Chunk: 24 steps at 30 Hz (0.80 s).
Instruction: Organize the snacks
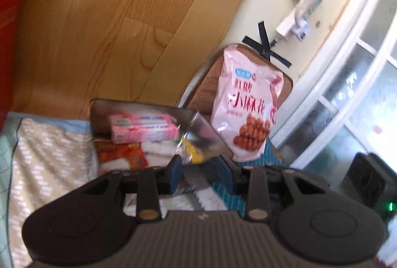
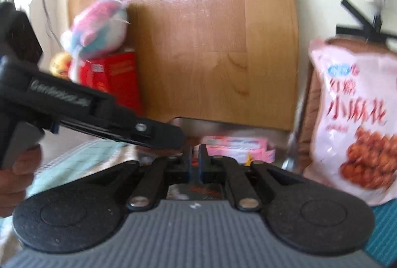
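Wooden board (image 1: 111, 20): upright, directly behind the metal tray (image 1: 148, 106).
Patterned bedding (image 1: 49, 156): left of the tray.
Pink snack bag (image 1: 248, 104): upright, just right of the tray, propped against a brown cushion (image 1: 208, 89).
Red box (image 2: 116, 79): well left of the tray, a plush toy (image 2: 99, 25) on top.
Left gripper (image 1: 201, 166): near edge of the tray; jaws narrow, a silvery saw-edged wrapper (image 1: 196, 186) between them; cannot tell whether the pads press it.
Right gripper (image 2: 194, 151): before the tray; jaws drawn together, nothing seen between.
Pink box (image 1: 144, 128): inside the tray, lying flat.
Orange packet (image 1: 121, 156): inside, in front of the pink box.
Yellow packet (image 1: 192, 151): inside, right of the orange packet.
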Motion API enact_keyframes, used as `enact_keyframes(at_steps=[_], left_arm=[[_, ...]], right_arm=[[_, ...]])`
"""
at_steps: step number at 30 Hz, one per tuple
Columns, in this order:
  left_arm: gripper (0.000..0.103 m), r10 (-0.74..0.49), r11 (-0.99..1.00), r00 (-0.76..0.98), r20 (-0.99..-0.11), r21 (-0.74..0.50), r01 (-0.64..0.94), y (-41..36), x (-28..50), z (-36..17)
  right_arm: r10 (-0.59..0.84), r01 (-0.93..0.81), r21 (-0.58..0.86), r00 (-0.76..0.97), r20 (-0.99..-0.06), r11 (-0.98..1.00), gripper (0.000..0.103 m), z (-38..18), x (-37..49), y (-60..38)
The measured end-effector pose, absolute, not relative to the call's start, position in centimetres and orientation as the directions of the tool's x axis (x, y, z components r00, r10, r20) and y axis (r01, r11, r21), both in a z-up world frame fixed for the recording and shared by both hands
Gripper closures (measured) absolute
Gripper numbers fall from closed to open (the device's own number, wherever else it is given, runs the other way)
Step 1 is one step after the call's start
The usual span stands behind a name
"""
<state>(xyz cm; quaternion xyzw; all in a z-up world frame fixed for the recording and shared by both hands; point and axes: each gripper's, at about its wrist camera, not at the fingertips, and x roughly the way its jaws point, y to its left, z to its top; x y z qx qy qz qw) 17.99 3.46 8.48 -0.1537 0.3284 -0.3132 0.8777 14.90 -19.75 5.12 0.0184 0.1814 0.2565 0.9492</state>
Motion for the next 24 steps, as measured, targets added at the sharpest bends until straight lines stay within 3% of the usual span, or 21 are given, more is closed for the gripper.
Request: enact_keyframes(at_steps=[1, 4, 8, 13, 14, 16, 24], left_arm=[[0.066, -0.639, 0.768, 0.585, -0.500, -0.460, 0.445, 3.8, 17.6, 7.8], [0.064, -0.644, 0.765, 0.526, -0.555, -0.467, 0.444, 3.7, 17.5, 5.4], [0.050, -0.635, 0.771, 0.462, -0.620, -0.469, 0.431, 2.2, 18.0, 2.2], [0.058, -0.622, 0.778, 0.449, -0.642, -0.441, 0.447, 0.4, 17.5, 0.5], [0.060, -0.610, 0.787, 0.453, -0.650, -0.433, 0.440, 0.5, 17.2, 0.7], [0.063, -0.610, 0.789, 0.467, -0.640, -0.433, 0.437, 1.1, 16.5, 1.7], [0.062, -0.623, 0.781, 0.635, -0.457, -0.402, 0.478, 3.3, 16.7, 8.6]], right_arm=[[0.496, -0.482, 0.131, 0.798, -0.342, 0.866, 0.092, 4.8, 14.3, -20.3], [0.497, -0.481, 0.151, 0.763, -0.412, 0.864, 0.068, 2.9, 12.2, -21.5], [0.473, -0.501, 0.093, 0.716, -0.514, 0.860, 0.048, 0.0, 8.9, -21.0], [0.435, -0.496, 0.055, 0.698, -0.568, 0.867, 0.054, -1.4, 9.1, -19.4], [0.446, -0.497, 0.070, 0.698, -0.560, 0.865, 0.066, -1.4, 9.5, -19.2], [0.424, -0.474, 0.066, 0.707, -0.566, 0.878, 0.080, -1.0, 10.2, -19.0], [0.453, -0.467, 0.038, 0.830, -0.326, 0.884, 0.082, 4.1, 10.1, -19.1]])
